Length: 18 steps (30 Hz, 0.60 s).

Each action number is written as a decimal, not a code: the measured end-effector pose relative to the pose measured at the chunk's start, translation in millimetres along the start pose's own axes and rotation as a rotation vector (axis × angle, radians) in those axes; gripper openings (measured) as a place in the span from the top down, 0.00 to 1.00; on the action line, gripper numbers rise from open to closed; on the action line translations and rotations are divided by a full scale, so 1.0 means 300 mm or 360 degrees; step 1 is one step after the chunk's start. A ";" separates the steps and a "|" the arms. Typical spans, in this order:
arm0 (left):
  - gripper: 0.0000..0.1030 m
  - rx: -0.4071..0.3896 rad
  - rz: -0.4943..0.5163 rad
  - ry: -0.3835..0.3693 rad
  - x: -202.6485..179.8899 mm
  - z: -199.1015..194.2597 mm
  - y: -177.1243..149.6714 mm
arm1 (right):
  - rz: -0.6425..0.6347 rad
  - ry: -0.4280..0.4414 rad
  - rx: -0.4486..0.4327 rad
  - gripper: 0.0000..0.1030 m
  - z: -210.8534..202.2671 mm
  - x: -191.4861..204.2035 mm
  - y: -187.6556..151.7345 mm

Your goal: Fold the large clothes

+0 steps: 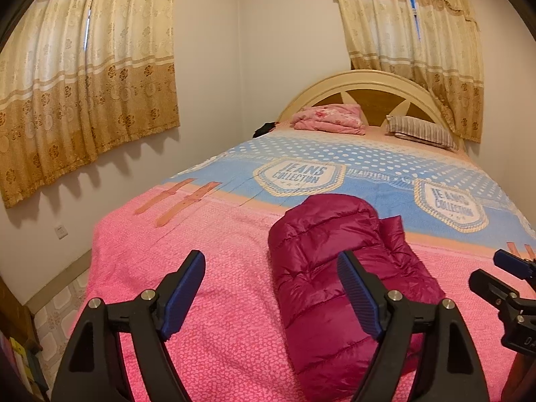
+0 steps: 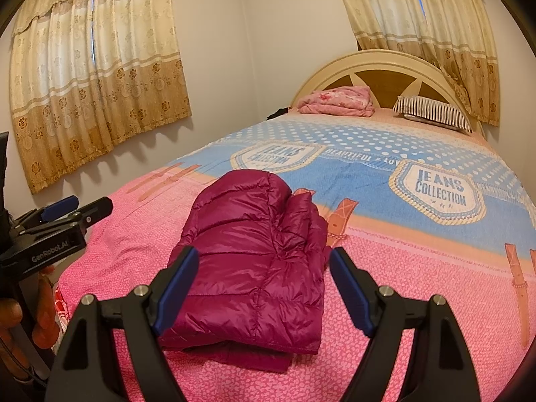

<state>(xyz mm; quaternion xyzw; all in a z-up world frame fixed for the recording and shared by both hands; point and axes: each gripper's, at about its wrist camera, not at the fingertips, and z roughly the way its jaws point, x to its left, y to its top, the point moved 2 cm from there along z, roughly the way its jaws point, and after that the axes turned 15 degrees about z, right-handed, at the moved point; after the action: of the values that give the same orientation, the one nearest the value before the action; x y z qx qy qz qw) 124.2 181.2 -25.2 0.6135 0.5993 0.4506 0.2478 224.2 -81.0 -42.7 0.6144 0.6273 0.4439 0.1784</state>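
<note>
A magenta puffer jacket (image 1: 321, 241) lies folded into a thick bundle on the pink end of the bedspread (image 1: 201, 241). My left gripper (image 1: 269, 261) hovers open just short of it. Its right finger (image 1: 358, 288) stands in front of the jacket's left part, and nothing is between the pads. In the right wrist view the jacket (image 2: 248, 227) lies straight ahead, stacked in layers. My right gripper (image 2: 264, 256) is open above its near end, holding nothing. The left gripper (image 2: 83, 209) shows at the left edge, held by a hand (image 2: 10, 318). The right gripper (image 1: 495, 271) shows at the other view's right edge.
A folded pink quilt (image 1: 328, 117) and a striped pillow (image 1: 422, 130) lie at the arched headboard (image 1: 361, 83). Curtains (image 1: 87, 77) hang on the left and far walls. The bed's left edge drops to a tiled floor (image 1: 57, 308).
</note>
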 end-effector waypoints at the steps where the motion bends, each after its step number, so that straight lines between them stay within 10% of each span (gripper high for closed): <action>1: 0.20 -0.0004 0.0003 0.0000 -0.002 -0.002 0.001 | -0.0001 0.0000 -0.0001 0.20 -0.001 0.002 0.001; 18: 0.19 0.0003 0.0041 -0.0013 -0.024 0.003 0.004 | -0.0016 0.0011 -0.0024 0.20 -0.020 0.003 0.020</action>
<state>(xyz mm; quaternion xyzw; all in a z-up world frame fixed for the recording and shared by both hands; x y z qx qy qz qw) 126.3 174.4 -26.4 0.6232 0.5907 0.4509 0.2439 223.0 -83.1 -34.4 0.6083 0.6277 0.4500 0.1831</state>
